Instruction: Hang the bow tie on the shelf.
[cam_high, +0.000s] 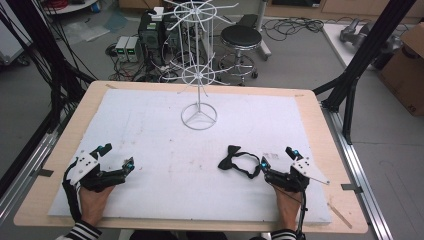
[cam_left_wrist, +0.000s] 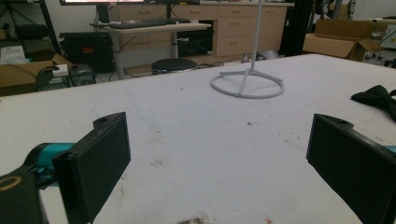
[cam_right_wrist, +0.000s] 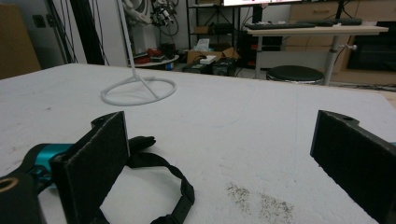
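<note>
Right gripper (cam_high: 278, 159), jaws wide, seemingly just touching the bow tie (cam_high: 239, 160).

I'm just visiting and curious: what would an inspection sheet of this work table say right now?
Surface: white mat on a wooden table, with small dark specks.
Job's things: black bow tie with its strap lying flat by the right gripper; white wire rack standing at the far middle.
Clutter: nothing seen on the mat.
Grippers: left gripper and right gripper both open, holding nothing, resting near the front edge.
Cables: one trails from each gripper; more on the floor beyond.
Surroundings: stool, electronics boxes, cardboard box.
</note>
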